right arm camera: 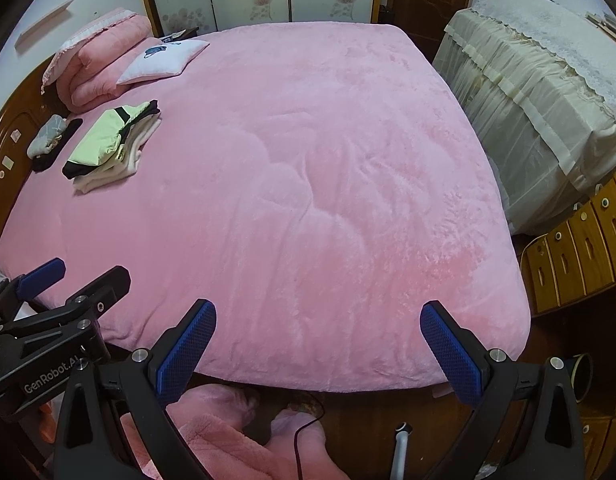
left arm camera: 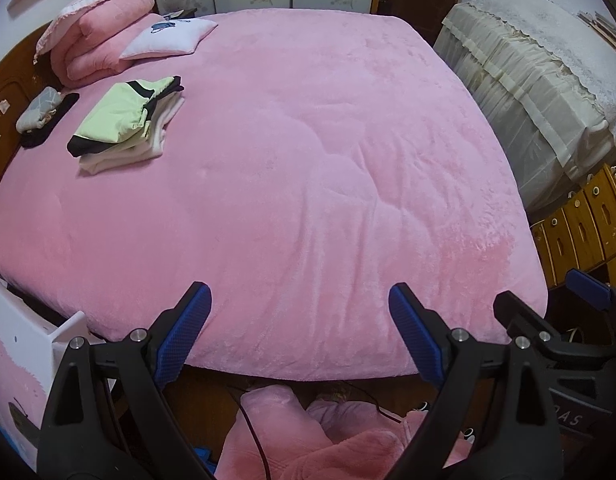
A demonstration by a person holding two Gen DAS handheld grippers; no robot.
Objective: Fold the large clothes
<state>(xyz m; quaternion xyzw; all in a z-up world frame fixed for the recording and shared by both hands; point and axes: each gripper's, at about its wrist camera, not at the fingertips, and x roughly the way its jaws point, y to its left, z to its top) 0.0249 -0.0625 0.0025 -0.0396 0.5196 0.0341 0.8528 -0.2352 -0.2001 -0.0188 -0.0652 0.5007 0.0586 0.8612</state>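
A stack of folded clothes, light green and black on top of white, lies on the pink bed at the far left; it also shows in the right wrist view. A pink fluffy garment lies crumpled on the floor below the bed's near edge, also in the right wrist view. My left gripper is open and empty above the near edge. My right gripper is open and empty, to the right of the left one.
A folded pink quilt and a white pillow sit at the headboard, with a small grey and black bundle beside them. A lace-covered piece of furniture and wooden drawers stand on the right. A cable crosses the floor.
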